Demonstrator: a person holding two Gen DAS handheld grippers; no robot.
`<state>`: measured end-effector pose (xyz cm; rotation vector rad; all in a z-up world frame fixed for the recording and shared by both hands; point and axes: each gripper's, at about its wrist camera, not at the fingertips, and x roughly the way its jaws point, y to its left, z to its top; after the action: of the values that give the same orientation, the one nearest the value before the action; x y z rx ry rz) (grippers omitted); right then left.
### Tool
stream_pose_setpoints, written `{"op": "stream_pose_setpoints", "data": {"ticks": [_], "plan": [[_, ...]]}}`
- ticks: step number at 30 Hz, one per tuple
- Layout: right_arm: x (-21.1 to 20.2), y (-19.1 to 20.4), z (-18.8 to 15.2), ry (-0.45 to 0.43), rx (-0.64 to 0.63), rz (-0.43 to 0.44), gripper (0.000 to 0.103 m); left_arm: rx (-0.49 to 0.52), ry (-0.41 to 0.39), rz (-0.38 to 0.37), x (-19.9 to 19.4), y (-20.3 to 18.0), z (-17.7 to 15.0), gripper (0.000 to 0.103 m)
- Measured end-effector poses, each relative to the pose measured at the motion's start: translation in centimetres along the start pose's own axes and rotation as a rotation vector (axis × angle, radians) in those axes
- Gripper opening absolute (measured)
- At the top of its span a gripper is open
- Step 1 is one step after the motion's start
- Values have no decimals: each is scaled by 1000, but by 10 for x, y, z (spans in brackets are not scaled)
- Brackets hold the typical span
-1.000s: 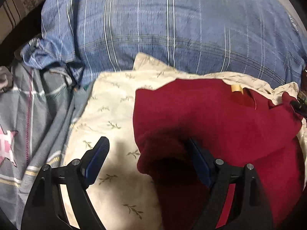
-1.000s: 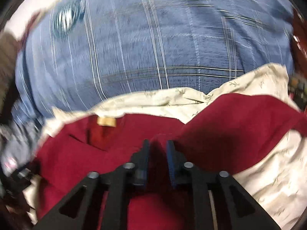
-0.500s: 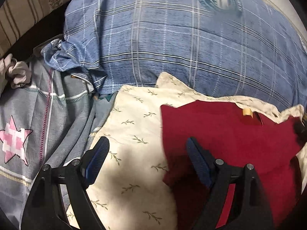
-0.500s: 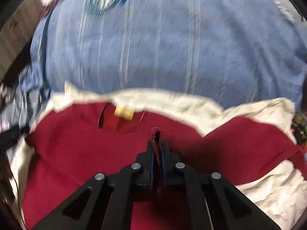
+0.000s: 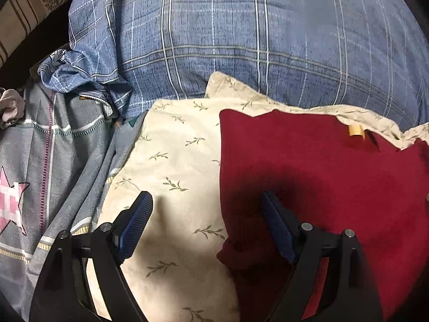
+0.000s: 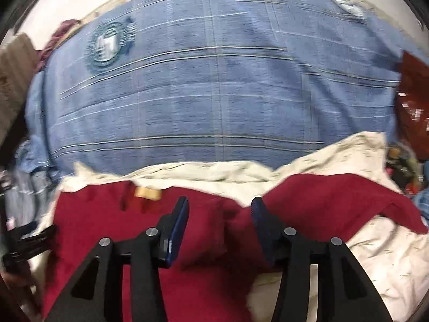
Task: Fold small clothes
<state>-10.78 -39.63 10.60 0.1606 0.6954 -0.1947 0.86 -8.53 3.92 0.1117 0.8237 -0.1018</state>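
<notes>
red garment lies spread on a cream leaf-print cloth, with a blue plaid cover beyond it and a grey star-print fabric off to the left. its tan neck label sits at the far edge, and 1 sleeve reaches out to the right. the left gripper hovers with its jaws wide apart, straddling the garment's left edge and gripping nothing. the right gripper is opening over the middle of the garment, its pads clear of the cloth. this looks like a release between 2 folds. next, probably, a pinch on the left edge or the sleeve, carried across the body.
</notes>
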Motion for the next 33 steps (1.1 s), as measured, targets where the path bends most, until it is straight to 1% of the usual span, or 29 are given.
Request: {"op": "stream_pose_setpoints", "data": {"ticks": [1, 4, 5, 6, 7, 8, 9, 10, 11, 13, 16, 19, 21, 24, 27, 29, 30, 33], "plan": [[8, 3, -1, 26, -15, 10, 46, 2, 2, 5, 2, -1, -1, 83], [49, 6, -11, 94, -61, -77, 46, 4, 6, 11, 5, -2, -2, 83], [67, -1, -16, 135, -39, -88, 49, 4, 7, 11, 6, -2, -2, 83], [81, -10, -22, 172, 3, -69, 50, 4, 6, 10, 6, -2, -2, 83], [85, -15, -26, 174, 33, -49, 50, 3, 8, 10, 6, -2, -1, 84], [82, -20, -25, 157, 64, -23, 51, 3, 10, 10, 6, -2, -1, 84], [77, -22, -23, 155, 74, -19, 51, 3, 10, 10, 6, -2, -1, 84], [71, -23, -21, 150, 76, -26, 51, 3, 7, 10, 7, -2, -1, 84], [64, -22, -20, 146, 74, -36, 54, 3, 5, 11, 6, -2, -1, 84], [49, -20, -19, 128, 69, -44, 54, 3, -4, 15, 3, -2, 0, 84], [21, -10, -18, 74, 56, 1, 54, 4, -20, 8, -4, -3, 1, 83], [14, 3, -14, 62, 37, 32, 57, 0, -23, -1, -8, -2, 1, 83], [15, 19, -13, 69, 4, 55, 61, -4, -23, -8, -10, -2, 0, 83], [25, 39, -19, 90, -37, 72, 61, -8, -27, -19, -13, 0, 0, 83], [37, 52, -27, 115, -52, 94, 61, -10, -17, -26, -12, 1, 0, 83], [49, 55, -34, 155, -60, 89, 63, -9, 8, -22, -6, 1, 0, 84], [60, 57, -39, 196, -65, 78, 64, -13, 18, -22, -3, 2, 0, 84], [55, 64, -39, 191, -77, 64, 64, -33, 39, -27, 2, 5, -1, 84]]}}
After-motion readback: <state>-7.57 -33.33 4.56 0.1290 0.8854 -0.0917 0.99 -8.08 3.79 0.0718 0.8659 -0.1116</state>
